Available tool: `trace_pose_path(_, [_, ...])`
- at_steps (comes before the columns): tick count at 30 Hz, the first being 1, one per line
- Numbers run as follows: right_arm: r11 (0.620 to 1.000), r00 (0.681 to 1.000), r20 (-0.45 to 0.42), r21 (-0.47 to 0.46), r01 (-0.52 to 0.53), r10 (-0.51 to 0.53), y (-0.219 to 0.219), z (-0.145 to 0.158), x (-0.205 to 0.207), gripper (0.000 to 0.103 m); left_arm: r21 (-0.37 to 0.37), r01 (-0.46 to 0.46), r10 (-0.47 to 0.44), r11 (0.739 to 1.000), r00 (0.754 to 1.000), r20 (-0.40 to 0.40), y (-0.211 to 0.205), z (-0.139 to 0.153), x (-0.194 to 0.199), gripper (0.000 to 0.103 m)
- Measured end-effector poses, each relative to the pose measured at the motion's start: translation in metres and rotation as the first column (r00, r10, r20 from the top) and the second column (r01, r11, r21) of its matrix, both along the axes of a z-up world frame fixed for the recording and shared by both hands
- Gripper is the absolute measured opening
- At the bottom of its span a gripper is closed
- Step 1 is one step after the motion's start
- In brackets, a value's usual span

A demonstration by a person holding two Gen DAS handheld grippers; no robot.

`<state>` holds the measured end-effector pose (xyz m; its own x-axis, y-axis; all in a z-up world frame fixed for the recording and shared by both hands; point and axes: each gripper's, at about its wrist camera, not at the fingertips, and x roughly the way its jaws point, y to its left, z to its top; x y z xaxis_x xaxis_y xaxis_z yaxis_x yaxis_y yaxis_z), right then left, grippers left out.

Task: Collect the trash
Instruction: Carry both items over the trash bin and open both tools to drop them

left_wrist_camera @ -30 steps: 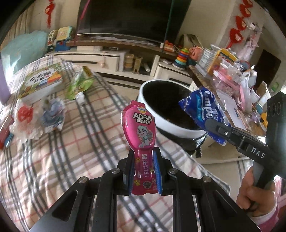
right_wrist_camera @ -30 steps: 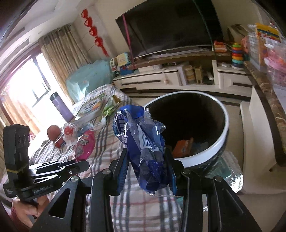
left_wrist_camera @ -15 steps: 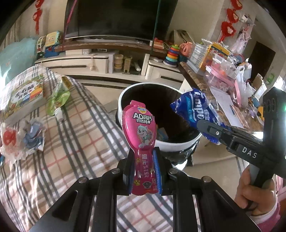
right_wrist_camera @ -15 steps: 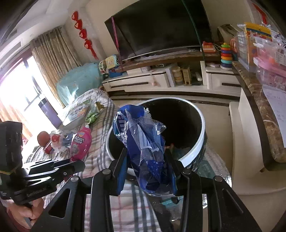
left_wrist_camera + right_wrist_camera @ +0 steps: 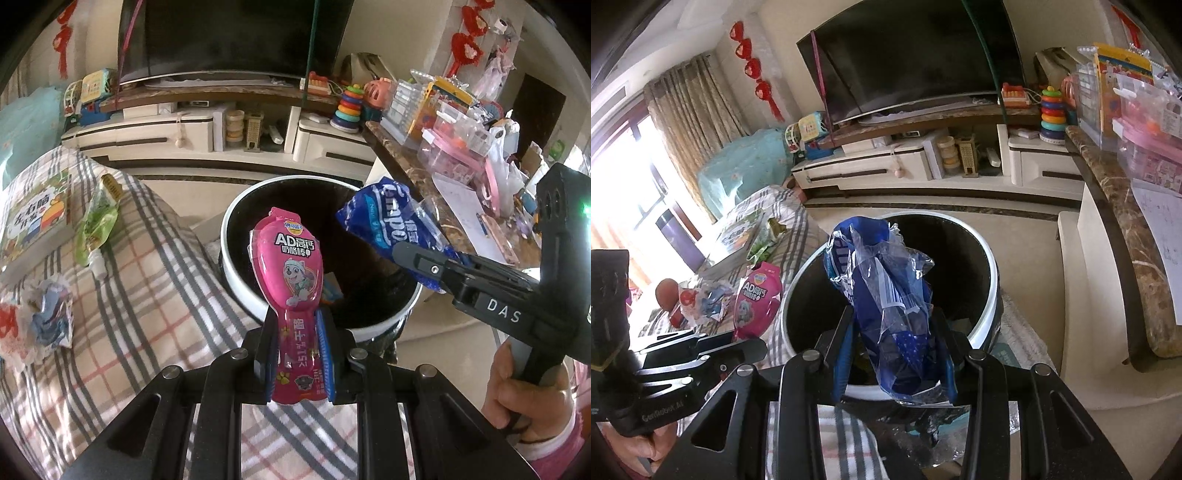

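left wrist view: left gripper [image 5: 298,350] clamped on pink snack wrapper [image 5: 286,273] & right gripper [image 5: 894,354] clamped on blue bag [image 5: 886,295], both near white-rimmed bin [image 5: 236,273], probably not fully over it, so centre each above opening, then release.

**Gloss and weave around our bin**

We hold a glossy pink plastic pouch [image 5: 291,280] in the left gripper [image 5: 297,354], its matt black frame dotted with bare metal screw heads. At two o'clock from it, our right gripper [image 5: 894,350] clamps a crinkled blue film bag [image 5: 886,306], part clear and shiny. The bin [image 5: 236,273] has a smooth white glazed-looking rim and a dark liner. At nine o'clock lies soft woven plaid cloth [image 5: 147,295], matt, bearing a glossy green wrapper [image 5: 98,225].
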<state>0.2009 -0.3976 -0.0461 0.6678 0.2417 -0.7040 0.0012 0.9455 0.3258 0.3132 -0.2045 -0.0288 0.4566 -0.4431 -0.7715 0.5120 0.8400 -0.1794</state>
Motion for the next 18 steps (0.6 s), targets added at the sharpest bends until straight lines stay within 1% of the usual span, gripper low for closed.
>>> trace_pose_path(7, [1.000,0.999,-0.032,-0.014,-0.012,0.012,-0.003,-0.005,0.015,0.039,0.010,0.007,-0.007,1.000,1.000,-0.016,-0.014,-0.001,0.022,0.017])
trace_pose_path(13, [0.999,0.998,-0.056,-0.036,-0.025,0.023,-0.004,-0.008,0.027,0.039,0.038,0.023,-0.022,0.999,1.000,-0.015,-0.028,-0.005,0.033,0.018])
trace_pose_path(18, [0.998,0.996,-0.086,-0.046,-0.032,0.027,-0.006,-0.014,0.036,0.039,0.045,0.027,-0.025,0.999,0.999,-0.042,-0.032,-0.011,0.045,0.018])
